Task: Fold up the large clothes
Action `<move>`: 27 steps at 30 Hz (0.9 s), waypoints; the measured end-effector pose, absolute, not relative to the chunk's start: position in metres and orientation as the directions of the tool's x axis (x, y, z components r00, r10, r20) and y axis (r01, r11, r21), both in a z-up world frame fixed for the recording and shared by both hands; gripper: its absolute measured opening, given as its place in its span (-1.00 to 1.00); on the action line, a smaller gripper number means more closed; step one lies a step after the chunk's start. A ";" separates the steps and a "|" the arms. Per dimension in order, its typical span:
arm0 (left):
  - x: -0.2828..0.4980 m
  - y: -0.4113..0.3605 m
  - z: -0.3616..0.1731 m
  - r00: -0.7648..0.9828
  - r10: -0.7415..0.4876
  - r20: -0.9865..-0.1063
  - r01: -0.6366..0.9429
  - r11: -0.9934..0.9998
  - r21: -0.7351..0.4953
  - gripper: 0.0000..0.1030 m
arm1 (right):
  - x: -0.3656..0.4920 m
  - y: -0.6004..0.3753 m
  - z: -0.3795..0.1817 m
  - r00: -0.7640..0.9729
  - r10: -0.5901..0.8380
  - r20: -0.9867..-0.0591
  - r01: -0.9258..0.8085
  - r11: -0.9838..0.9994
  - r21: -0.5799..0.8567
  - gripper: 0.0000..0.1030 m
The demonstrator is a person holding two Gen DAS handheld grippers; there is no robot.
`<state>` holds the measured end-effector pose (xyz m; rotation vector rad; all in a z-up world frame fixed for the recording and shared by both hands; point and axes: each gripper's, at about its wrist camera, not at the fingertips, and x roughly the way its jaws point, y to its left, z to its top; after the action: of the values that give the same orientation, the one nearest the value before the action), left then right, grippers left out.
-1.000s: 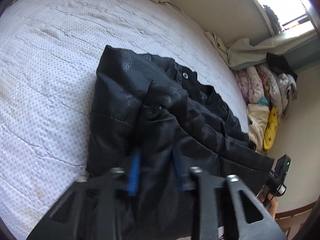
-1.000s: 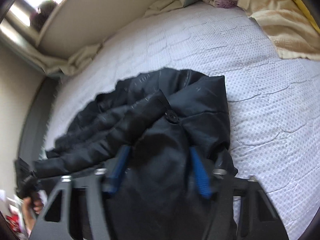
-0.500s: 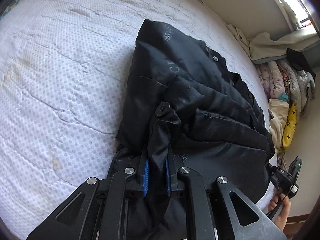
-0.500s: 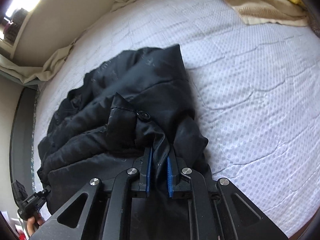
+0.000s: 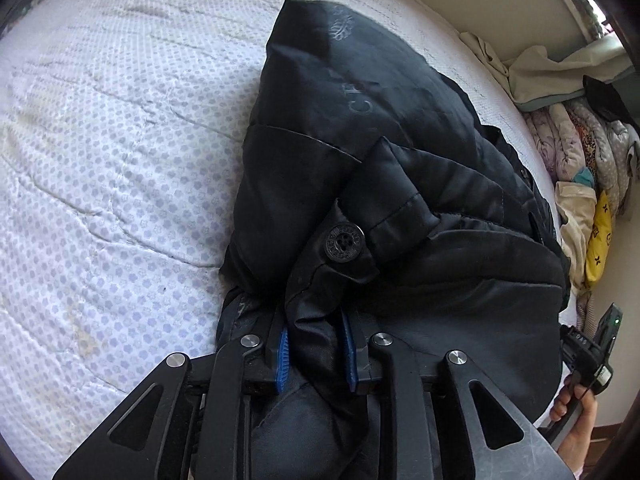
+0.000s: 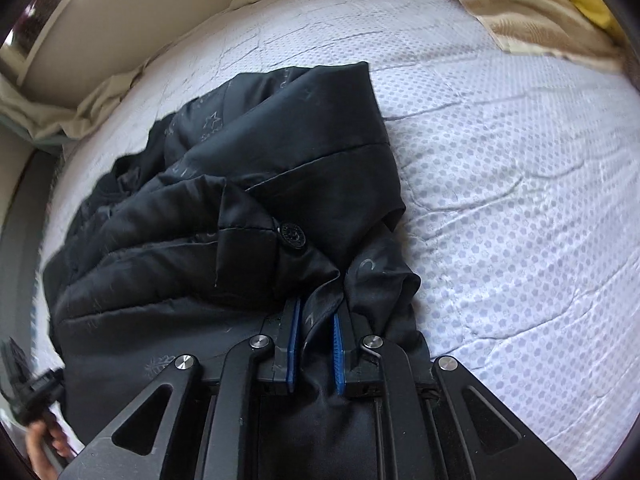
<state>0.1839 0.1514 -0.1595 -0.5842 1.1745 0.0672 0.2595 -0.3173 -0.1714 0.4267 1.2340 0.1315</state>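
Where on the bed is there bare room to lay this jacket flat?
Bare mattress lies left of the black jacket in the left wrist view, right of it in the right wrist view. Crowded: bedding pile along the wall side, beige blanket at the far corner.

The black coat [image 5: 400, 168] spills below the left hand-held gripper [image 5: 316, 354], its lower part cut off by the frame edge. Past the right hand-held gripper [image 6: 314, 350], the coat's far folds blur; the bed [image 6: 520, 200] beneath stays hidden.
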 end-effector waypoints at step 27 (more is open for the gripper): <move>0.224 -0.007 -0.082 0.524 -0.183 -0.832 0.024 0.980 -0.200 0.59 | 0.221 -0.195 -0.062 0.568 0.257 -0.781 -0.299 0.949 0.095 -0.17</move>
<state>0.2237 -0.0071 -0.0819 -0.1708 1.0134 -0.1246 0.2211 -0.1946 -0.0615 -0.0495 0.9094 0.3269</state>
